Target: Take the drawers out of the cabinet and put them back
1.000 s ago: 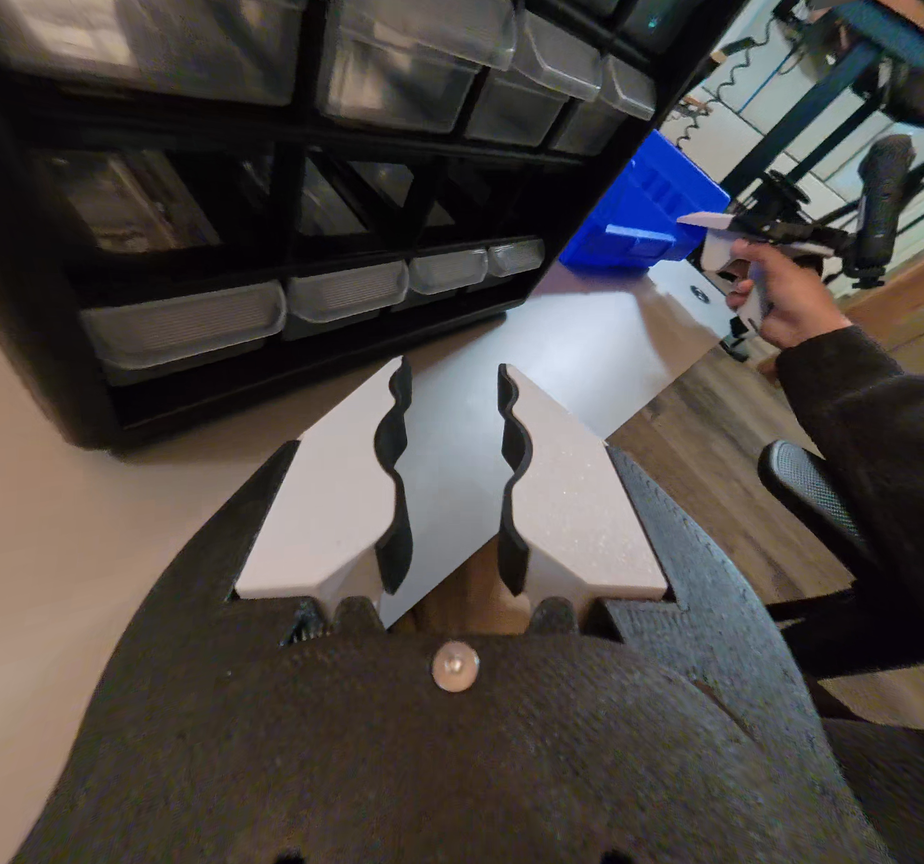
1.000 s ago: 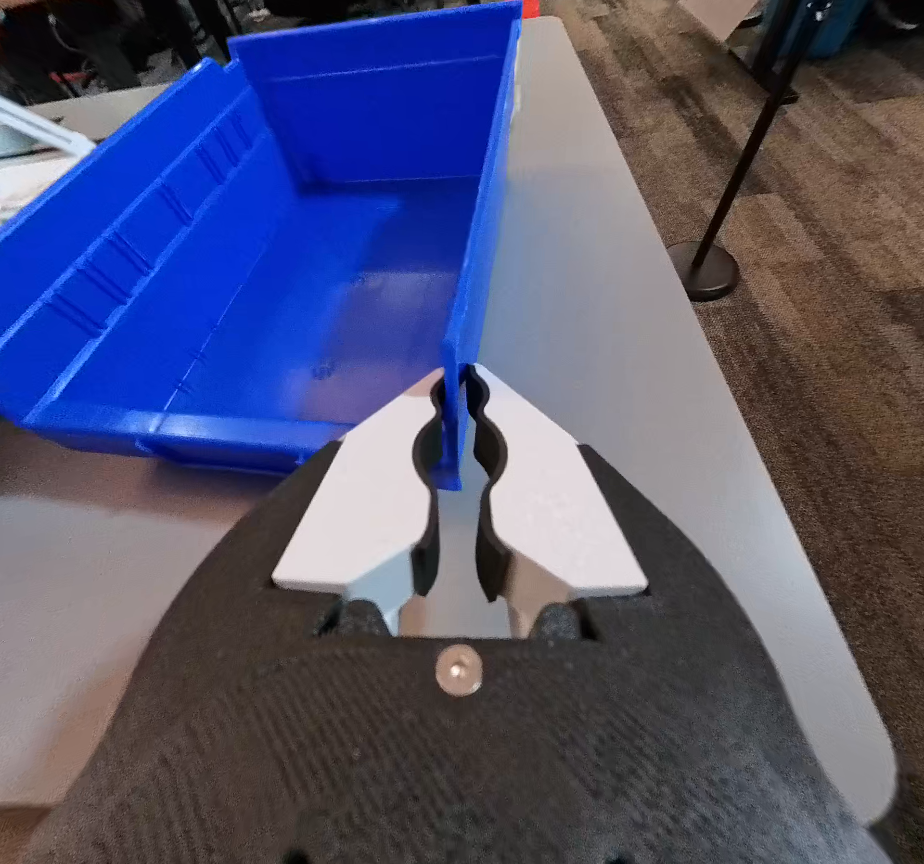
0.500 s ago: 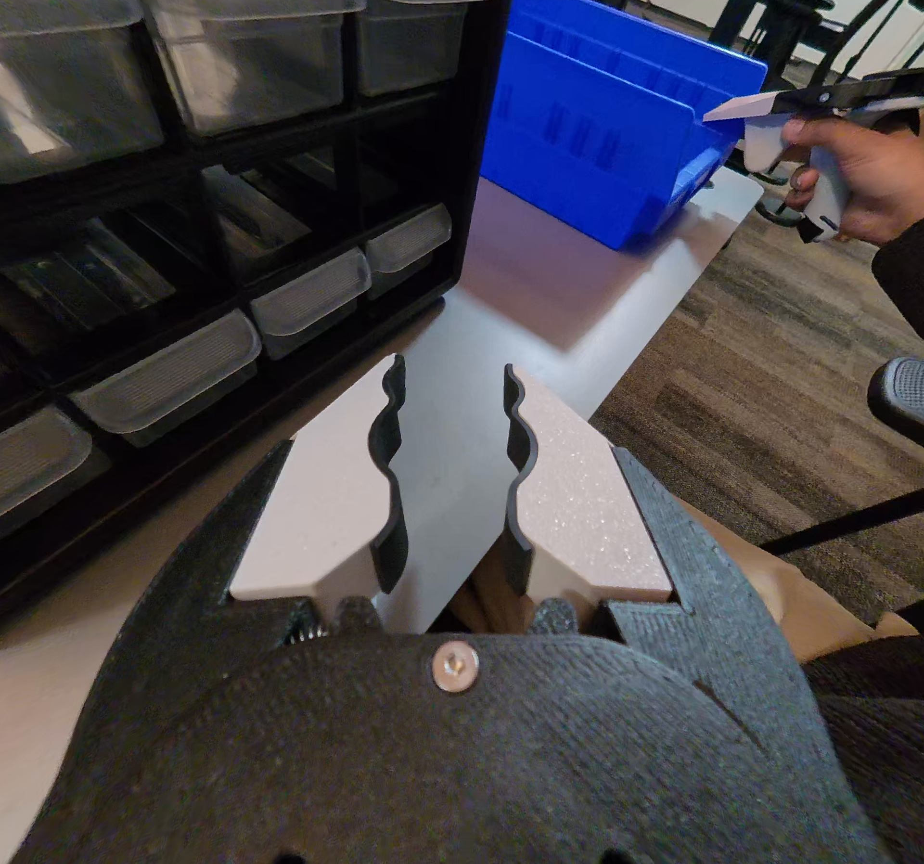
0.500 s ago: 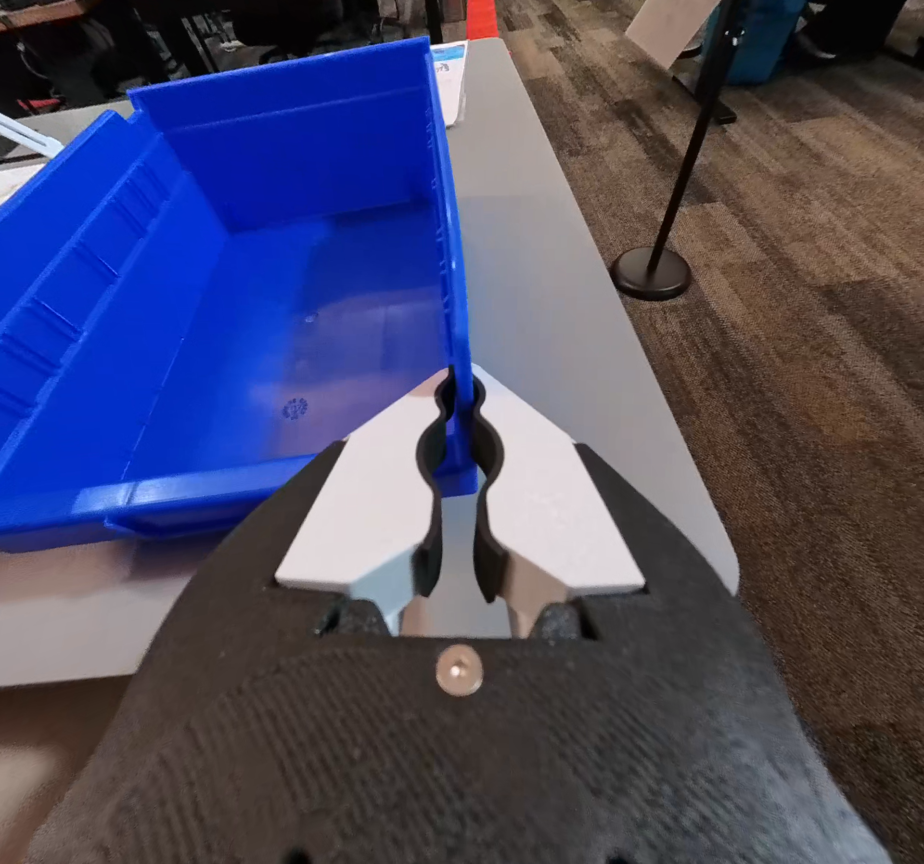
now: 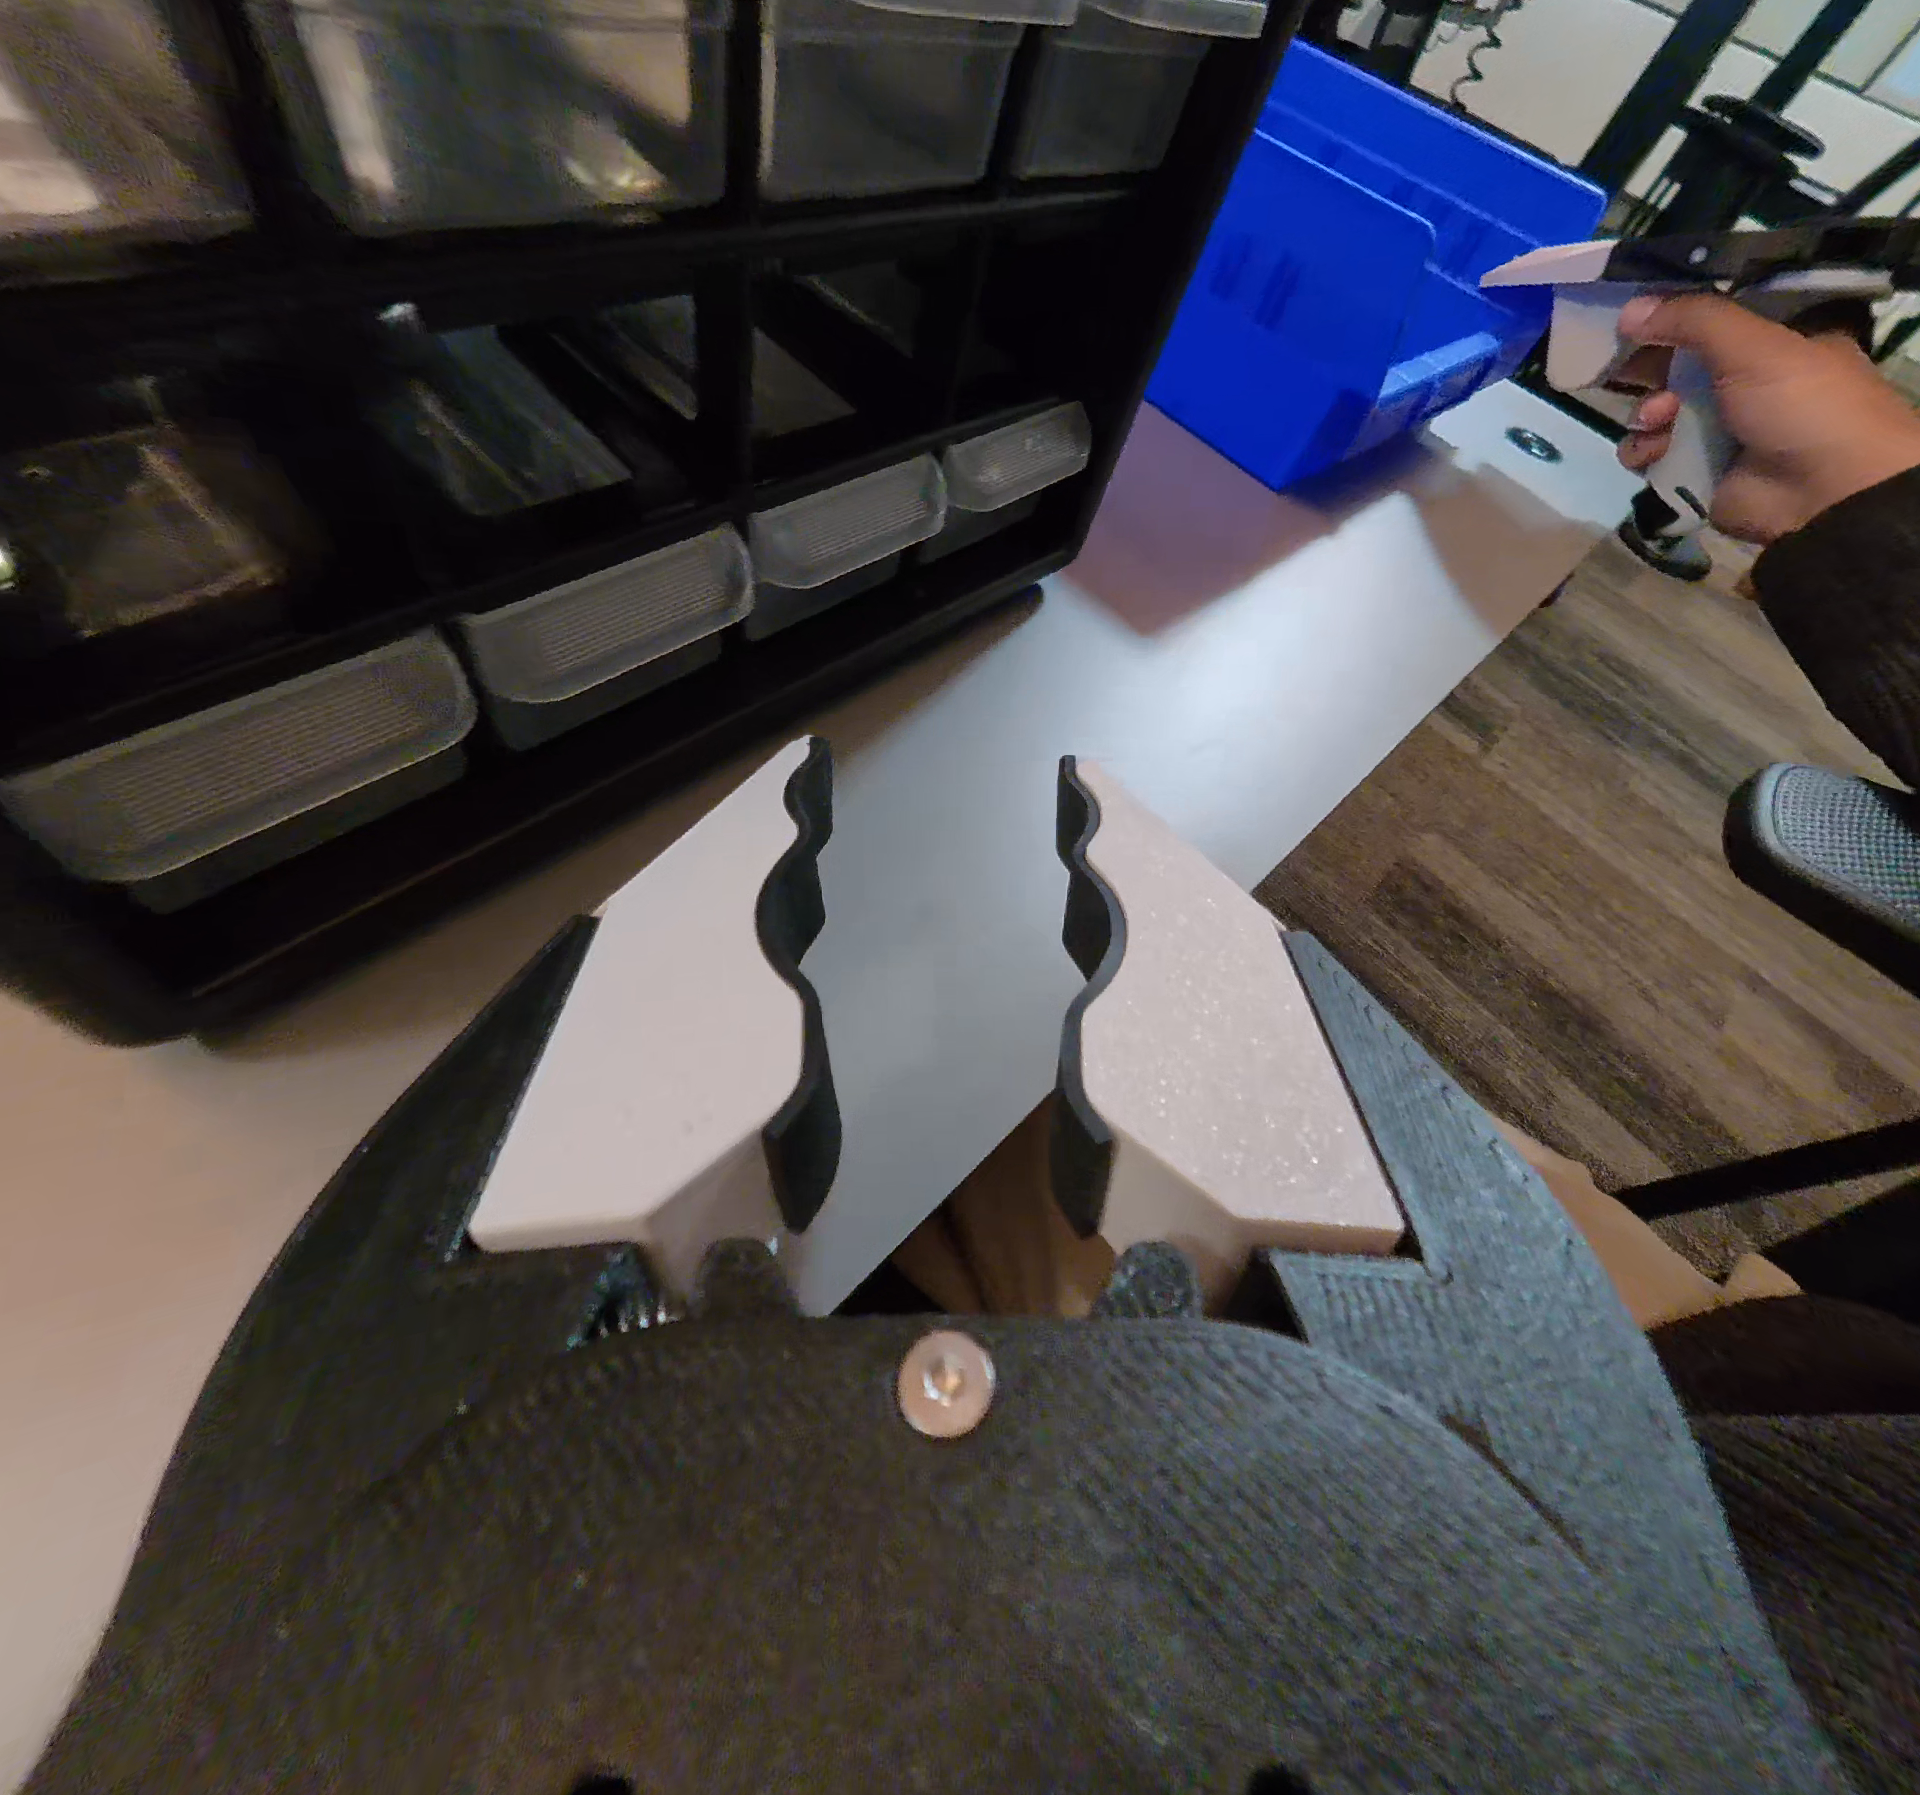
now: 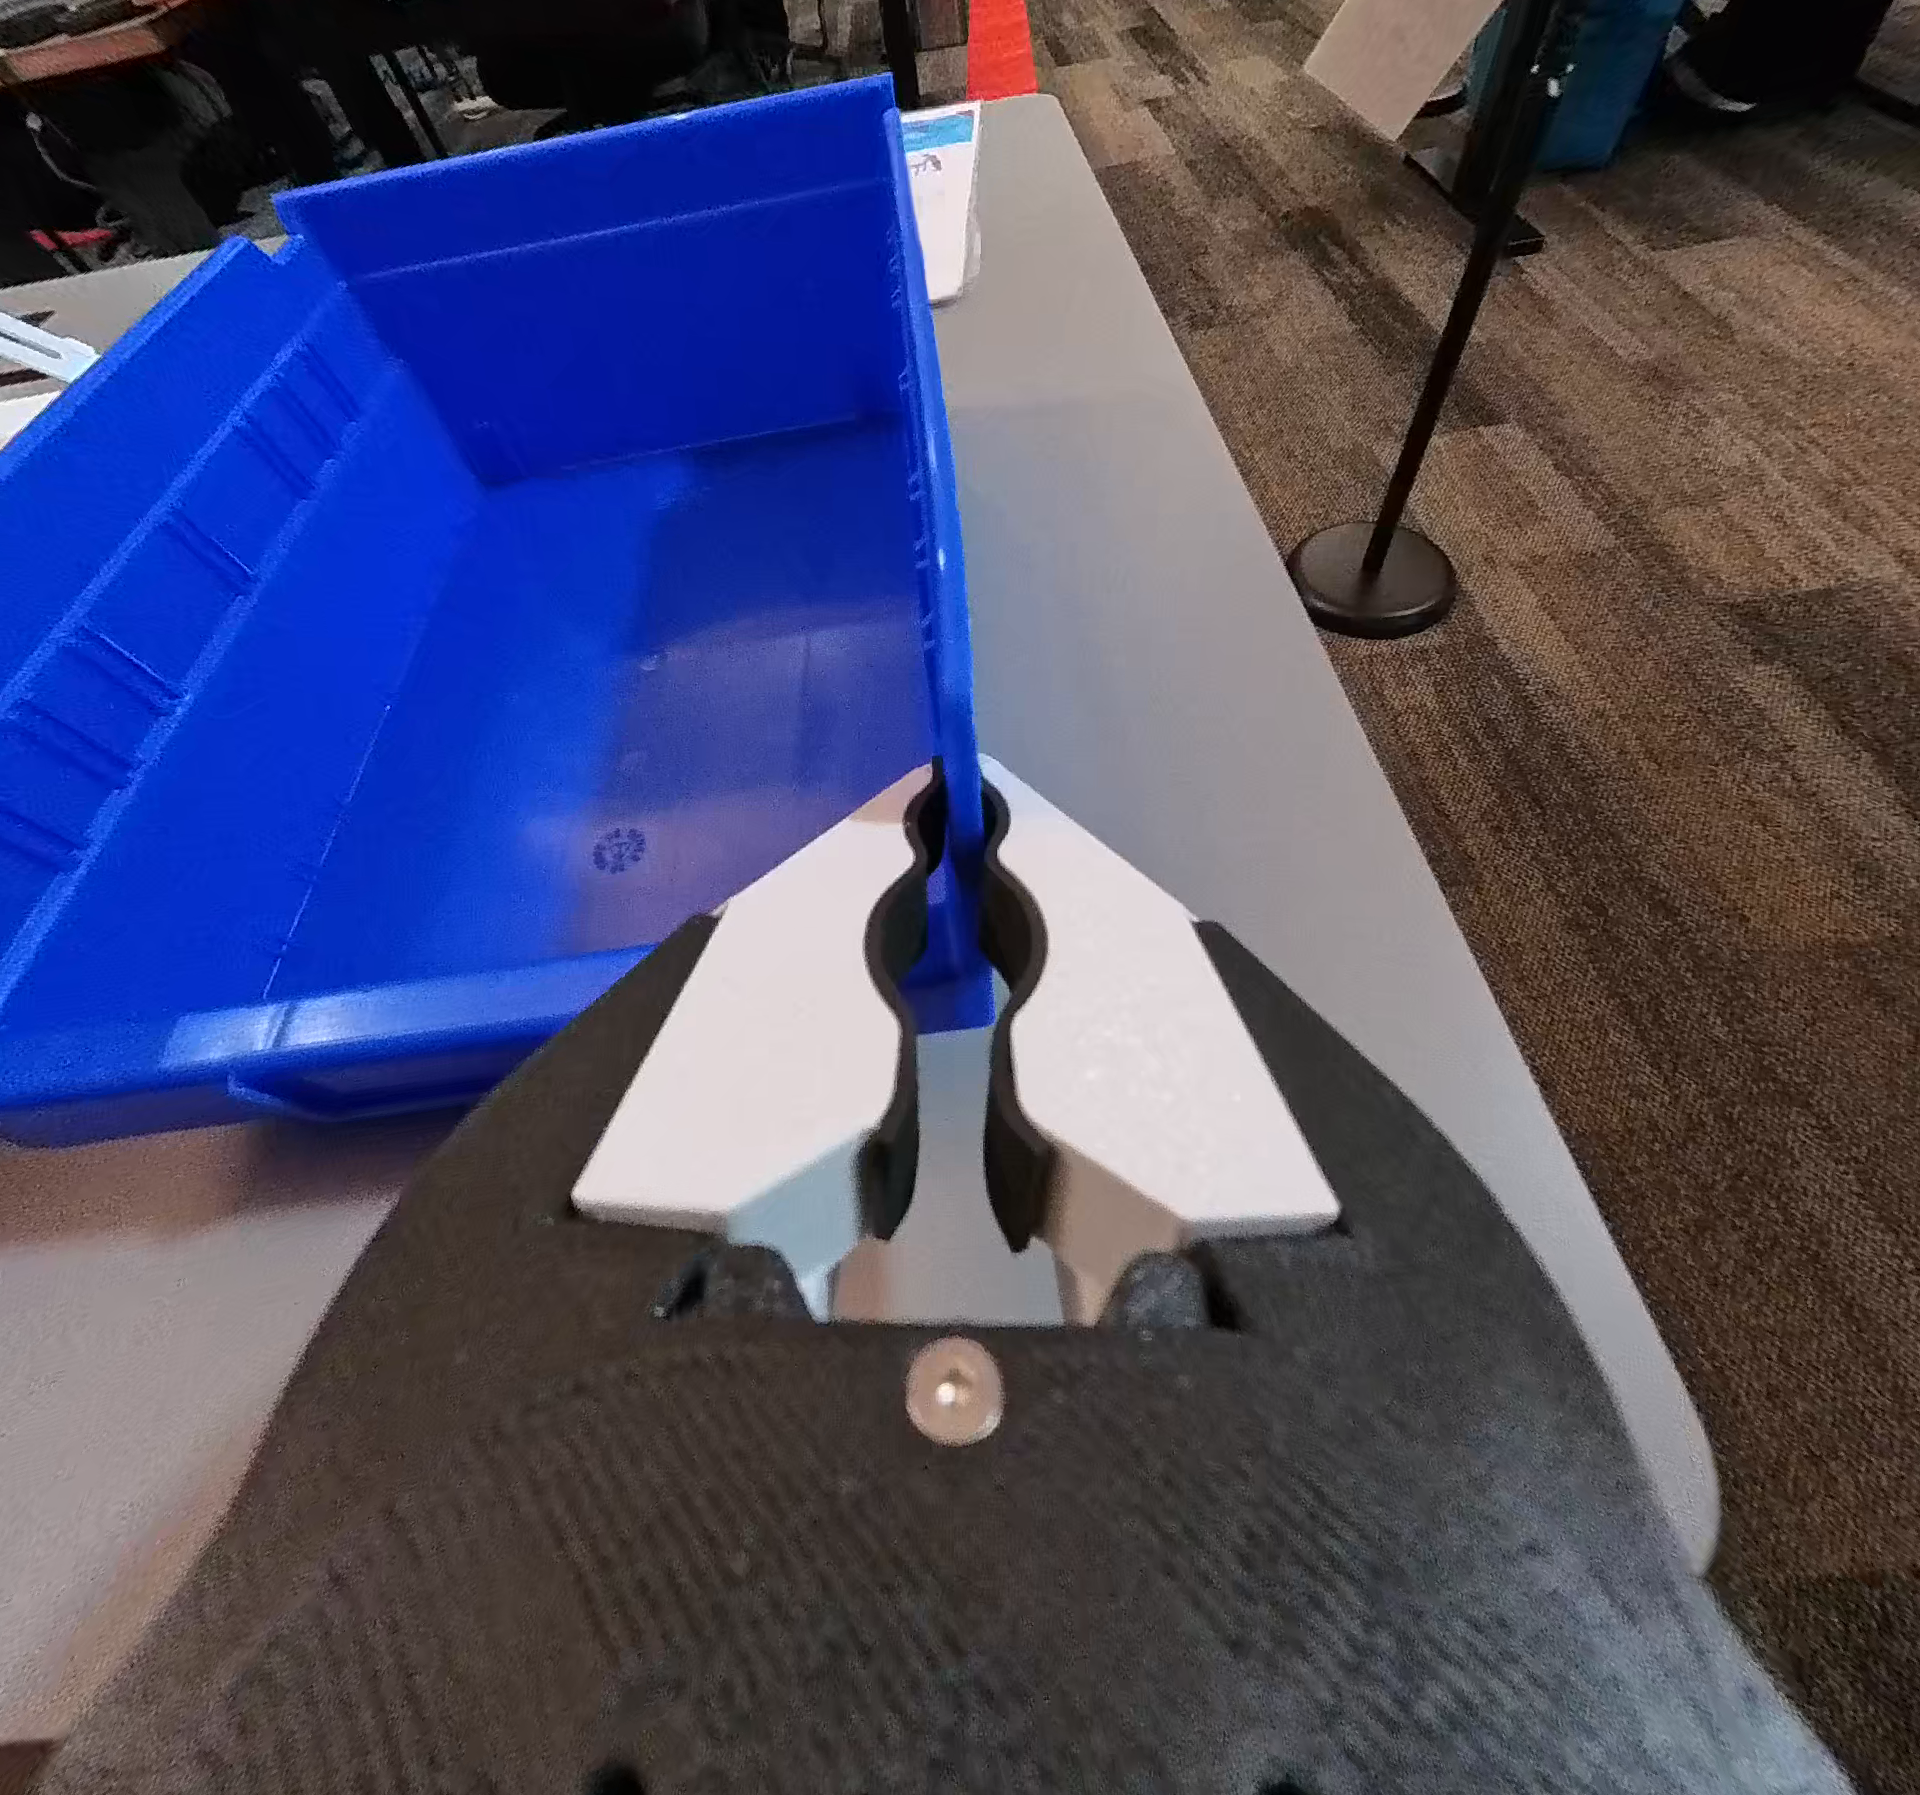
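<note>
My left gripper point(image 5: 940, 779) hangs over bare grey tabletop point(image 5: 1226, 706), jaws apart, nothing between them. The black cabinet of clear plastic drawers point(image 5: 665, 592) stands just ahead-left, with some middle-row slots empty. My right gripper point(image 6: 961, 774) has its jaws clamped on the right wall of the open blue plastic bin point(image 6: 623, 685), near its front corner. The table edge runs close on the right, with floor beyond.

Glossy blue plastic bin point(image 6: 582, 665); clear plastic drawers point(image 5: 603, 602).
</note>
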Demonstrator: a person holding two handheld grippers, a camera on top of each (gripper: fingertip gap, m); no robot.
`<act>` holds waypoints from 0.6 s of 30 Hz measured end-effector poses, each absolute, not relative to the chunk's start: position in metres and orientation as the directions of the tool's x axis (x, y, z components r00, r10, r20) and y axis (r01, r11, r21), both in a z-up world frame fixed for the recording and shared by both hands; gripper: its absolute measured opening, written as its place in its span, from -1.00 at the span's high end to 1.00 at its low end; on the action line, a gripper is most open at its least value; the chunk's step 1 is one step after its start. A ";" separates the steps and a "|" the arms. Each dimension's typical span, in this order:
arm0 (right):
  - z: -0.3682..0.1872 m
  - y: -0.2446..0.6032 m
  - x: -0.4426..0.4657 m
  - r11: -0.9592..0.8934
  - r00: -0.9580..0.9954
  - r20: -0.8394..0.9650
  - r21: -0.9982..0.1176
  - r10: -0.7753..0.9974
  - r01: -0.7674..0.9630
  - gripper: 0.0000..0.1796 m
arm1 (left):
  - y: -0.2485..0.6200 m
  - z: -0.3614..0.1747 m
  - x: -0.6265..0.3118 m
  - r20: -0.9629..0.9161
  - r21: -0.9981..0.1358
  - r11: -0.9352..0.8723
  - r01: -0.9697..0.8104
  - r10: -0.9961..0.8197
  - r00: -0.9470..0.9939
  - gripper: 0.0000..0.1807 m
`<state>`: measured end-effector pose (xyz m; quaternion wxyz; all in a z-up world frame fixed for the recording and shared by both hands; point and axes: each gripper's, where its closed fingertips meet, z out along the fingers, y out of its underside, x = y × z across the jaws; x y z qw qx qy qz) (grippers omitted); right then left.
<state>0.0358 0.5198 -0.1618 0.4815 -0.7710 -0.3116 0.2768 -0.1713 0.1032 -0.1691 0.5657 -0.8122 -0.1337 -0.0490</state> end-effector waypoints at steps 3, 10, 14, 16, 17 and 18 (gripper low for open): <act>-0.162 0.523 0.034 -0.357 0.648 -0.150 -0.912 0.747 0.200 1.00 | 0.098 -0.169 -0.175 0.244 -0.903 -0.317 0.291 0.178 0.953 0.54; -0.162 0.525 0.034 -0.361 0.650 -0.156 -0.912 0.744 0.194 0.99 | 0.096 -0.169 -0.177 0.235 -0.905 -0.315 0.284 0.185 0.954 0.53; -0.162 0.525 0.035 -0.328 0.660 -0.118 -0.923 0.742 0.203 0.98 | 0.099 -0.169 -0.174 0.229 -0.906 -0.321 0.275 0.173 0.958 0.53; -0.162 0.525 0.035 -0.297 0.666 -0.080 -0.929 0.742 0.220 0.97 | 0.101 -0.169 -0.173 0.220 -0.908 -0.325 0.265 0.169 0.961 0.53; -0.162 0.526 0.035 -0.288 0.672 -0.067 -0.931 0.738 0.224 0.95 | 0.101 -0.169 -0.172 0.217 -0.908 -0.326 0.262 0.167 0.962 0.53; -0.163 0.526 0.037 -0.282 0.679 -0.056 -0.932 0.732 0.226 0.92 | 0.102 -0.169 -0.172 0.212 -0.909 -0.329 0.256 0.165 0.963 0.53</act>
